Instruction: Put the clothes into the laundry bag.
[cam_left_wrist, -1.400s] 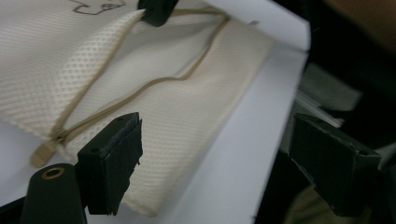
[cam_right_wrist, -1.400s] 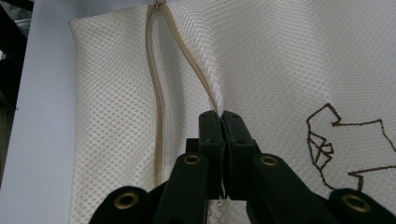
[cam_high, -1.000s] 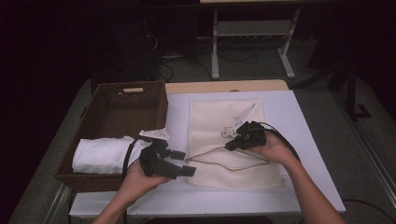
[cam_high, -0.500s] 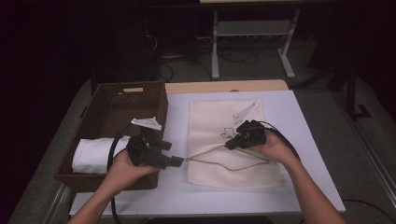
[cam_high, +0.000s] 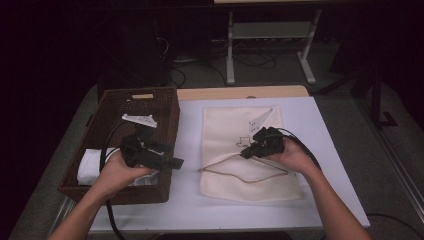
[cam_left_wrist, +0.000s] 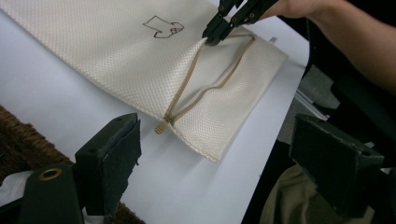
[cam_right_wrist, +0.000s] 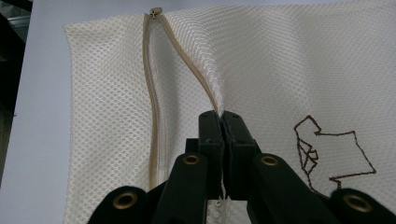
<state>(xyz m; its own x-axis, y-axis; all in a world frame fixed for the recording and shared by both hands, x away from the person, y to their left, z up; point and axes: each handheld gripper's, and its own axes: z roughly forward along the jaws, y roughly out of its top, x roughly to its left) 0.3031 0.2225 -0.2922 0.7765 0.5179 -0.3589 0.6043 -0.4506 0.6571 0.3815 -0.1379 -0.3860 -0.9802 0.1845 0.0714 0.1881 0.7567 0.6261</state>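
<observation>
Cream mesh bag (cam_high: 250, 150): right gripper (cam_high: 246, 153) jaws pinch its open zipper edge; left gripper (cam_high: 176, 162) jaws gape empty.

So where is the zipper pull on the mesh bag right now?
The zipper pull sits at the mesh bag's left edge in the high view, on the white table, between the wicker basket and the right gripper.

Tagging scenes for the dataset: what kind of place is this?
Probably a lab or studio recording bench, not a home: a white table under a dark surround, a metal stand with loose cables on the floor behind, and a wicker basket and mesh laundry bag laid out as props.
</observation>
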